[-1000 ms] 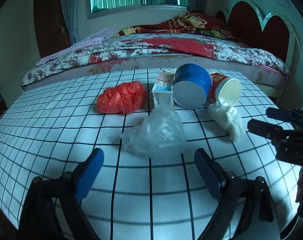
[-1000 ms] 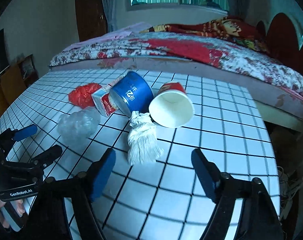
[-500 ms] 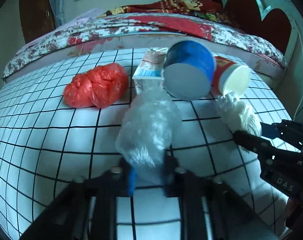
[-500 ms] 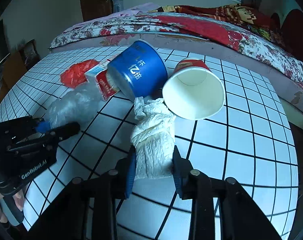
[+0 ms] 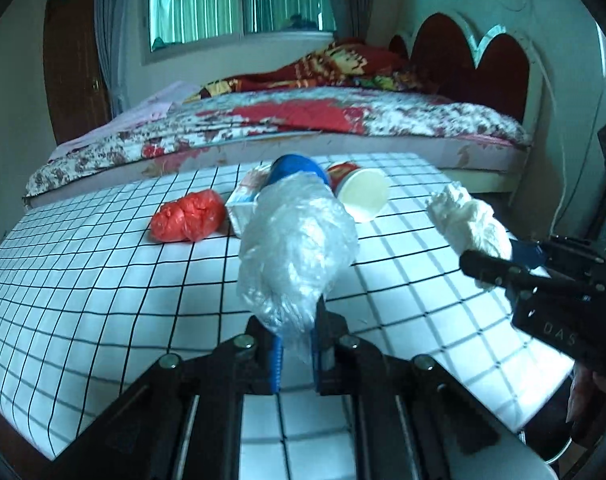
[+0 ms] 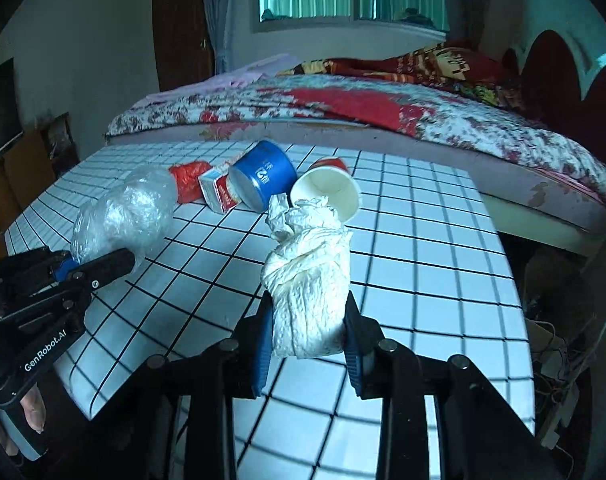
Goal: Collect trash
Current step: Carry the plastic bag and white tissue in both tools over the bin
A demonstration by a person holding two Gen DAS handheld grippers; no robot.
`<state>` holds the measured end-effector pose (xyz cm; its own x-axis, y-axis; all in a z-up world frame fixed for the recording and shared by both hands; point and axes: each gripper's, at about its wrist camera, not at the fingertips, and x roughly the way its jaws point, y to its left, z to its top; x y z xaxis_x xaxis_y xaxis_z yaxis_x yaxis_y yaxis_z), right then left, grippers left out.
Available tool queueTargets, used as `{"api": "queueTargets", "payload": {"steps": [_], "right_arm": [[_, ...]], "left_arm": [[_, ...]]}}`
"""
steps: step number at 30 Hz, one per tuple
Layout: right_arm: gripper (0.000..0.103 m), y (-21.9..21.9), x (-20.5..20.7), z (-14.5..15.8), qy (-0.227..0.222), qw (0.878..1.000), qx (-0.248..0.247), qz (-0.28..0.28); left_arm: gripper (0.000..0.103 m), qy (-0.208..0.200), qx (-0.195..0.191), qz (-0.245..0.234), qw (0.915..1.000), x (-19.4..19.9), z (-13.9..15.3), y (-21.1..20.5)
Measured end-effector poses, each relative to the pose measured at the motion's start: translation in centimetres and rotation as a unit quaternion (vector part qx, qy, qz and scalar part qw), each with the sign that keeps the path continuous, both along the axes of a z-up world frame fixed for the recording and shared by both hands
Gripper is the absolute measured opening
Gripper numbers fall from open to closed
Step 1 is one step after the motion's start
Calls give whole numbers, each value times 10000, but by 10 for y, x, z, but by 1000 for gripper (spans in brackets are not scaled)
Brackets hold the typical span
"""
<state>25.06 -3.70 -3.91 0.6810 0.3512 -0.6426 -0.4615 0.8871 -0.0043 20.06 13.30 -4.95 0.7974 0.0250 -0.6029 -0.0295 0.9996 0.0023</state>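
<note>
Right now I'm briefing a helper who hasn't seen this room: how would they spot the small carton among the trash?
Find the checked tabletop in front of the bed; the leftover trash sits clustered near its far edge. The small carton lies there between the crumpled red bag and the tipped blue tub, touching the tub. It is the only boxy, straight-edged piece, red and white.

Left gripper [image 5: 295, 344]: jaws clamped tight on clear bag [image 5: 297, 240], pointing down-forward, above table. Right gripper [image 6: 306, 336]: jaws pinching tissue wad [image 6: 307, 280], same tilt. Fingers [image 6: 33, 412] wrapped round left handle
</note>
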Motion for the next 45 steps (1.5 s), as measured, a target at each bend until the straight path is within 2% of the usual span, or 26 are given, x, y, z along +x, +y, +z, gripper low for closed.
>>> {"api": "queueTargets", "payload": {"steps": [7, 23, 32, 45], "right_arm": [[32, -46, -49, 27, -240, 9992, 163, -290], [32, -138, -115, 57, -713, 9921, 375, -960], [33, -190, -138, 55, -745, 9871, 342, -1375], [33, -267, -165, 19, -380, 9783, 263, -2020]], "left_arm": [[12, -180, -72, -205, 9996, -34, 19, -31], [12, -541, -42, -974, 9938, -78, 44, -117], [12, -540, -93, -1582, 9859, -83, 40, -174], [11, -217, -60, -2350, 9717, -96, 13, -251]]}}
